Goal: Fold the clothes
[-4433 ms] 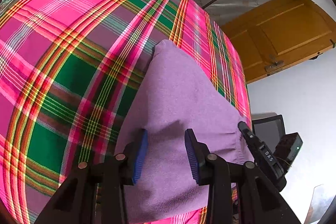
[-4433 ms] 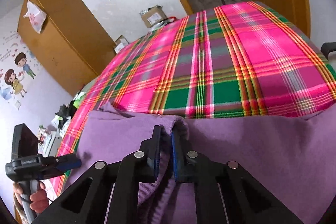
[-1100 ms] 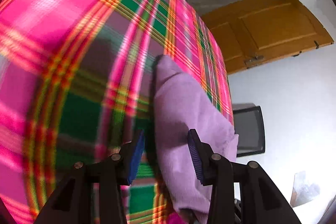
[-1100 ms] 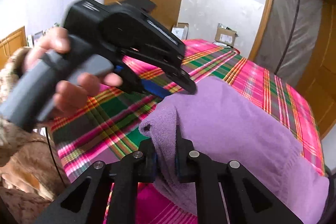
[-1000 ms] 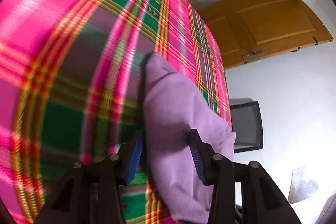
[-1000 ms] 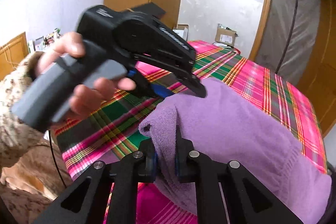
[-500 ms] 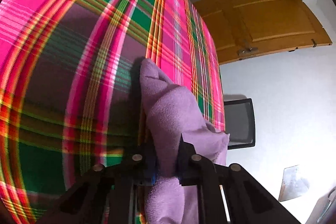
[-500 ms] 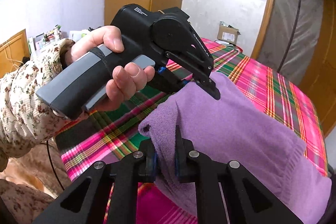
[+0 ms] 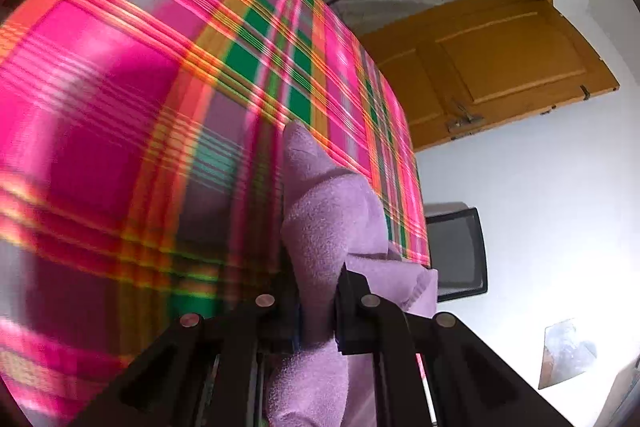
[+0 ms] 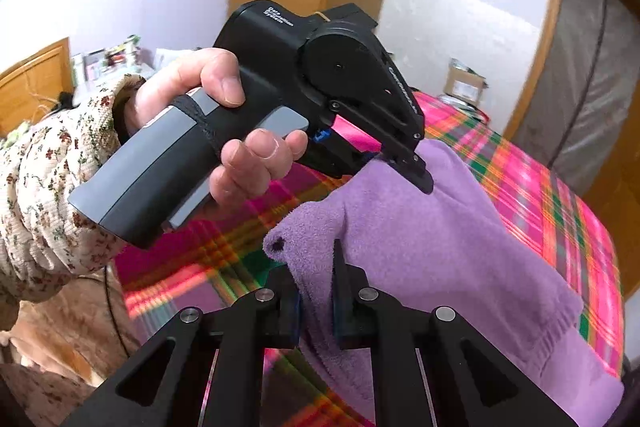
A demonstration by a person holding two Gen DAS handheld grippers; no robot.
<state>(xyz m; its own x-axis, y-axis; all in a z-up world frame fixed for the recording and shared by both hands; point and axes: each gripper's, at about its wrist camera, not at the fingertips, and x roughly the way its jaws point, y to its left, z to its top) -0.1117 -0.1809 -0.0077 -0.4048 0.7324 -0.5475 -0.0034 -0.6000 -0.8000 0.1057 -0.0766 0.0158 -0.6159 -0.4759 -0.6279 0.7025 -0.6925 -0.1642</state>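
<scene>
Both claws are clamped on the same purple garment, a fleecy piece bunched up over the plaid bed cover. Seen from the right wrist, the right claw pinches a thick fold near the garment's corner, with cloth filling the gap between its fingers. Just above and beyond it, the left claw bites into the upper edge of the same fold; a hand in a floral sleeve grips its grey handle. From the left wrist, the left claw is shut on a ridge of purple fabric that rises ahead of it and tapers to a point on the bed. The garment lies toward the bed's near edge, close to the side where a dark monitor stands against the wall. A wooden door stands beyond the bed's far corner.
</scene>
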